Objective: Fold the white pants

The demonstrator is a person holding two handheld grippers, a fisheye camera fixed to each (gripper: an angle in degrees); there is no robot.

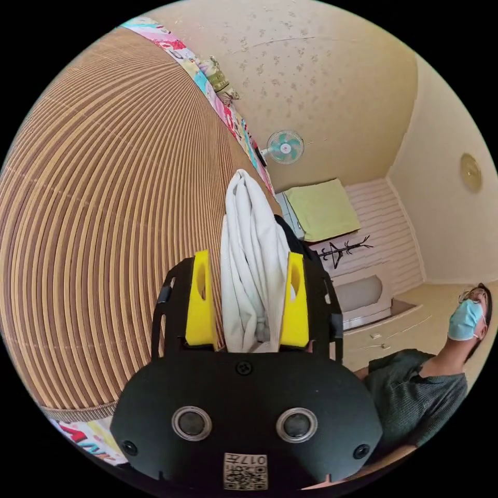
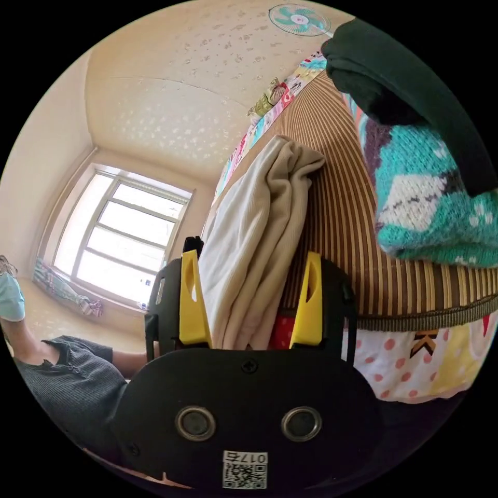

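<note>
Closest in, the left gripper has a bunched-up fold of the white pants stuffed between its yellow jaws, which sit fairly wide apart with the cloth filling the gap and touching both, so it looks clamped on it. In the right gripper view, the right gripper has the pants too, but the fabric hugs the left jaw and there's a gap over by the other one, so I can't tell if it's really pinching. Both bunches lie up against a striped bamboo mat spread over a colorful patterned sheet. A teal knit sweater with a dark garment on top sits on the mat just beside the right gripper, crowding that side. Further back there's the person in a grey top, a lime-green cloth on a cabinet, a wall fan and a window.
</note>
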